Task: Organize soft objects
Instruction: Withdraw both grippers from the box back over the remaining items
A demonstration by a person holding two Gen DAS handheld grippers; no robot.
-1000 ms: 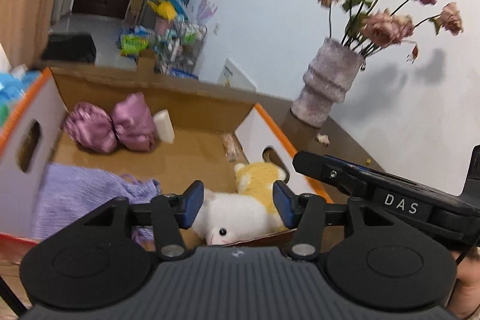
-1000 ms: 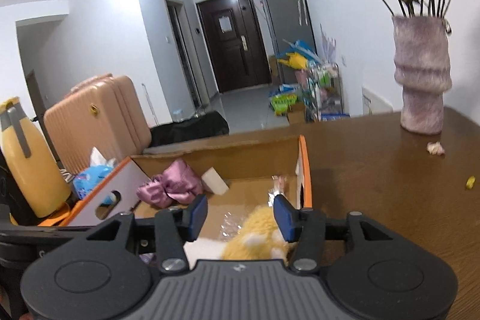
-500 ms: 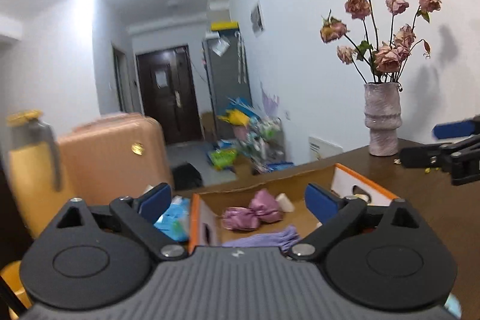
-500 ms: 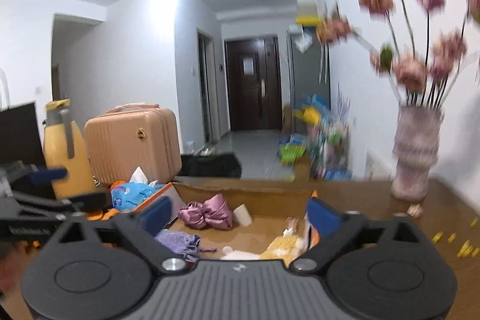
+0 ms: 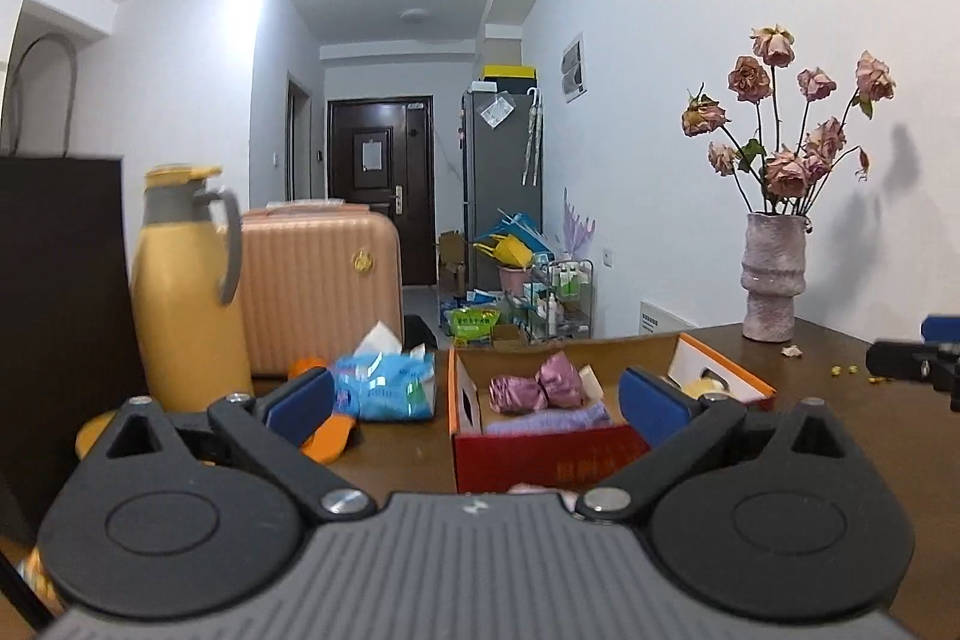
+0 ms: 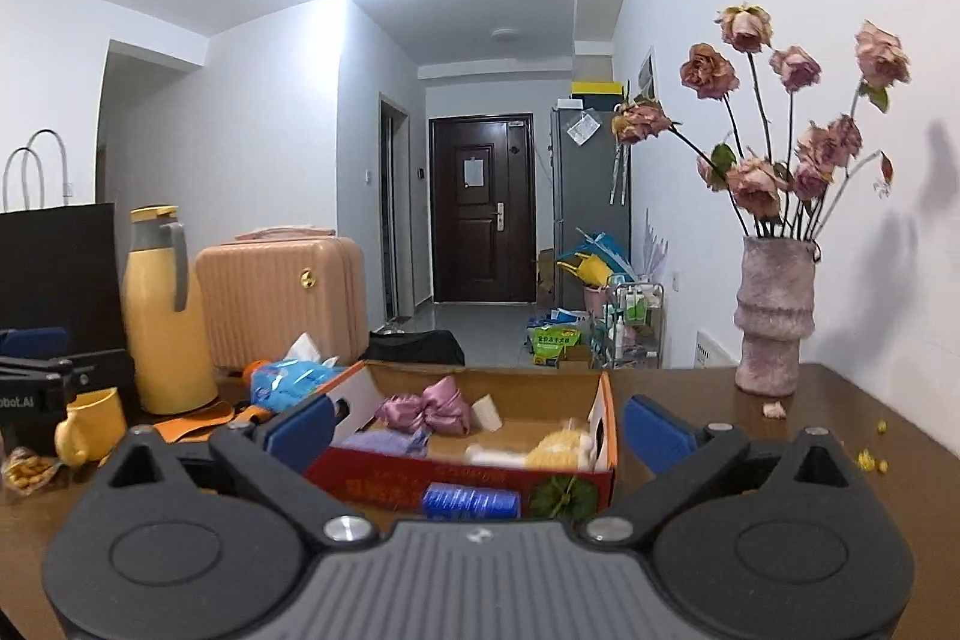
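Right wrist view: dark brown wooden table (image 6: 690, 400) bears an open cardboard box (image 6: 607, 418) holding a white-and-yellow plush toy (image 6: 555, 447). Left gripper (image 5: 474, 397) and right gripper (image 6: 477, 427) jaws wide, empty.

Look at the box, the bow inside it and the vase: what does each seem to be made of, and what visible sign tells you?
Box: corrugated cardboard, apparently; matte brown inside, printed red and orange outside, thin folded walls.
Bow: probably satin-like fabric; mauve, with a soft sheen on its gathered folds.
Vase: likely ceramic or stone-like; dull, mottled pinkish-grey, rough ribbed surface without gloss.
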